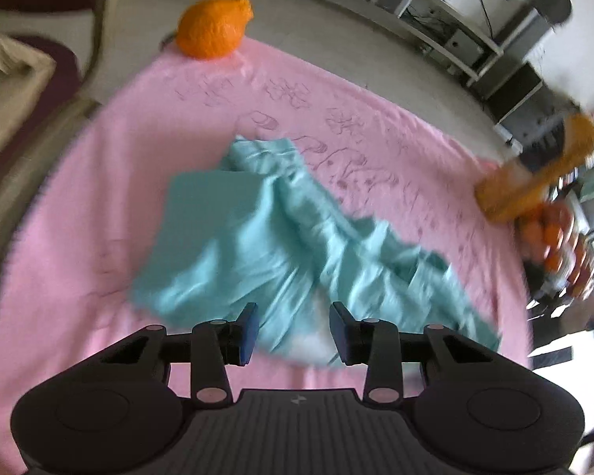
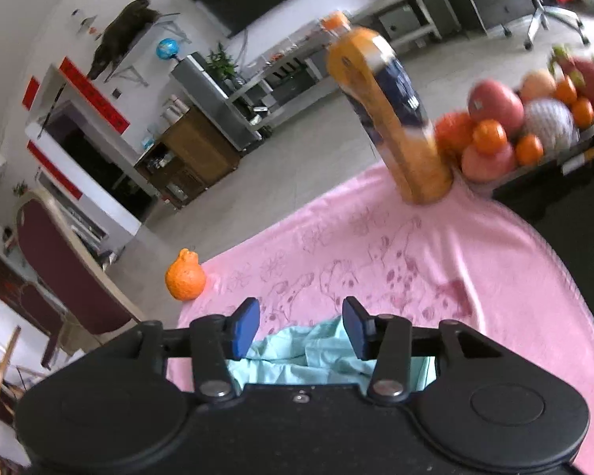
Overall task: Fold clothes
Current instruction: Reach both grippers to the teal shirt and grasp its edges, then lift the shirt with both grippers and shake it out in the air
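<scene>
On the pink blanket [image 1: 99, 198] lay the crumpled teal garment [image 1: 281, 237]. Both the left claw [image 1: 293, 330] and right claw [image 2: 301, 326] stood spread, pinching nothing. A careless grab could catch the blanket and tip the juice bottle [image 2: 392, 118].

You get soft, even daylight in both views, bright and with only faint shadows. In the left wrist view, glare burns out the window area at the right edge, and motion blur smears the crumpled pale turquoise garment [image 1: 281, 237], the pink printed blanket [image 1: 79, 213] and the tall orange juice bottle [image 1: 534, 174]. Your right wrist view is sharper: the bumpy orange citrus fruit [image 2: 185, 277] reads crisply, though the bottle [image 2: 392, 118] and the pile of mixed fruit [image 2: 526, 126] are blurred. Fisheye distortion bends the room's straight lines, and the corners fall to black.
</scene>
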Available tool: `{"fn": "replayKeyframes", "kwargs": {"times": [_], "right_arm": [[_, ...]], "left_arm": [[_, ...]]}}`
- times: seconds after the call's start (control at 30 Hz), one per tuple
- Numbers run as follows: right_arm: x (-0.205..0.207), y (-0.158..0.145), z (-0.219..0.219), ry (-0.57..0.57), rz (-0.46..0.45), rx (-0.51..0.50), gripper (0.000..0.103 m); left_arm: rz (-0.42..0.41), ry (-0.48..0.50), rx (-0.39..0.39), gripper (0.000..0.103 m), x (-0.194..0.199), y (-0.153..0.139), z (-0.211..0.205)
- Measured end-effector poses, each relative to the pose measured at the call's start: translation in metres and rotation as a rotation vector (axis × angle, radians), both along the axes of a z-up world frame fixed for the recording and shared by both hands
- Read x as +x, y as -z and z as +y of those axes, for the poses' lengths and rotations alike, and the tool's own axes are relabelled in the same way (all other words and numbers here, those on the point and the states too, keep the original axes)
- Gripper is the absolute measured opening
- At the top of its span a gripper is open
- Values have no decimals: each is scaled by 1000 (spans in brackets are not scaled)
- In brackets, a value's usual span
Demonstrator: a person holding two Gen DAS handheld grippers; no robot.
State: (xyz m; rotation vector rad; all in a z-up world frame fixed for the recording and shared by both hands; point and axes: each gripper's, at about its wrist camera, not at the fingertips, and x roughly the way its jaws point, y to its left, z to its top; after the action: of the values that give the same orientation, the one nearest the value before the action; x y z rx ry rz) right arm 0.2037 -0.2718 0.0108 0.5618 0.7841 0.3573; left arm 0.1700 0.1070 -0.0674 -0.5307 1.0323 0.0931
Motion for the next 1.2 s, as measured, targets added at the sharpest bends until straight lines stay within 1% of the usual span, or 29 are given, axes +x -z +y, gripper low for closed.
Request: {"fn": "replayKeyframes", "kwargs": {"times": [0.07,0.1,0.17,0.23,0.27,0.3,0.37,0.4,0.43,0.5,0.57,0.67,0.7,0.73,0.77,0.8,0.9,0.97,1.13,1.2], "right_arm": [[4,18,-2,24,26,24,46],[6,27,-3,36,44,36,46],[7,40,-7,47,63,46,47],[6,47,-9,51,68,39,49],[6,50,-10,54,70,34,50],[6,53,-11,57,76,34,51],[6,59,-13,64,89,35,51],[6,62,-14,65,98,36,51],[7,66,-14,66,105,38,51],[8,72,-15,67,121,44,51],[9,78,-17,68,140,53,51],[8,87,-19,72,163,60,52],[8,90,-19,74,171,61,52],[6,92,-20,76,179,62,52],[5,94,-21,79,188,65,52],[4,96,-22,82,196,69,52],[-3,97,-25,90,206,82,53],[-8,96,-27,90,208,90,55],[-26,89,-35,103,208,115,56],[-34,88,-39,110,212,117,57]], "left_arm": [[13,-33,-82,38,19,14,4],[6,-49,-121,38,26,20,7],[-4,-70,-163,48,39,28,11],[1,-84,-177,48,48,37,14],[3,-91,-184,46,52,41,15],[5,-103,-207,45,55,46,17],[-22,-106,-269,43,57,52,20],[-31,-105,-283,41,59,54,20],[-35,-103,-281,39,61,56,20],[-31,-97,-268,37,66,60,19],[-18,-94,-272,36,70,66,19],[-27,-83,-284,34,75,73,22],[-27,-83,-278,26,75,73,23],[-35,-86,-278,7,73,72,23],[-43,-88,-278,4,70,70,24],[-51,-90,-278,4,67,69,24],[-105,-68,-238,4,48,54,22],[-139,-67,-228,4,32,44,23],[-250,-53,-226,4,-32,1,30],[-276,-51,-223,4,-59,-10,33]]}}
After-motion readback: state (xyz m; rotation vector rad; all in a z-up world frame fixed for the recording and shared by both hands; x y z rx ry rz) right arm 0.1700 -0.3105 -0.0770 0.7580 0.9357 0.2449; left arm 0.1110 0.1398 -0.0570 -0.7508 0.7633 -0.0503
